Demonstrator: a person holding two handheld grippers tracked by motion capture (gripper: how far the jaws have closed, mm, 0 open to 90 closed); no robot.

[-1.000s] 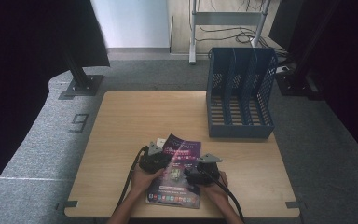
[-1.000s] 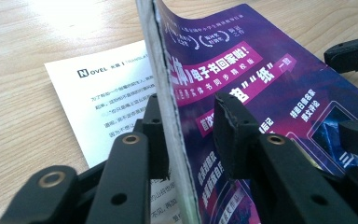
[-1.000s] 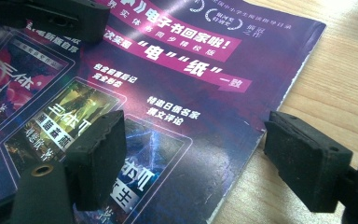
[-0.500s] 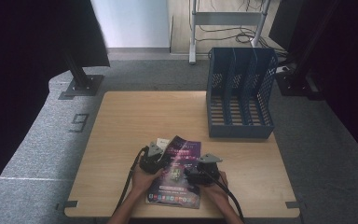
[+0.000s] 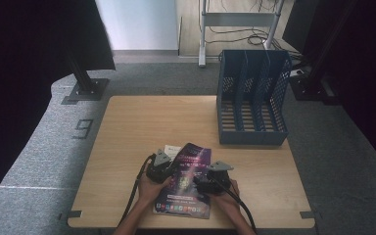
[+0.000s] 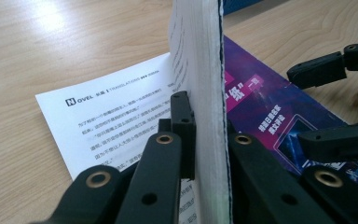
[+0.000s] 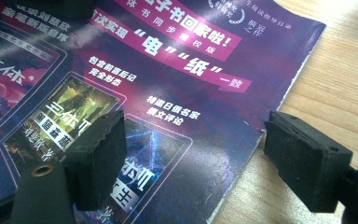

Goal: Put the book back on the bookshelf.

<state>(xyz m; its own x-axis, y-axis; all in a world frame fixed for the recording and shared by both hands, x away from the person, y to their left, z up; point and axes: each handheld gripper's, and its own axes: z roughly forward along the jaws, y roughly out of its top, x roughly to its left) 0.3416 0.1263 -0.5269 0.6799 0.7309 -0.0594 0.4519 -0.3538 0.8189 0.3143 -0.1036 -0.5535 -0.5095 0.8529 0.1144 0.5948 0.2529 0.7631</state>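
A book with a purple cover (image 5: 192, 159) lies near the table's front edge between the two hand-held grippers. My left gripper (image 5: 169, 166) is at its left side. In the left gripper view that gripper (image 6: 205, 126) is shut on a thick block of pages (image 6: 200, 56) standing upright, with a white printed page (image 6: 112, 121) flat to the left and the purple cover (image 6: 261, 102) to the right. My right gripper (image 5: 203, 181) rests at the book's right side. Its jaws (image 7: 200, 149) are open and straddle the edge of the cover (image 7: 168, 70), one pad over the cover, one over the wood.
A blue mesh file rack (image 5: 252, 98) with three slots stands at the back right of the wooden table (image 5: 166, 122). Grey carpet surrounds the table, with a dark stand base (image 5: 85, 90) at the back left.
Almost nothing differs. My left gripper has edged slightly toward the near edge with the pages in it; the right gripper stays in place.
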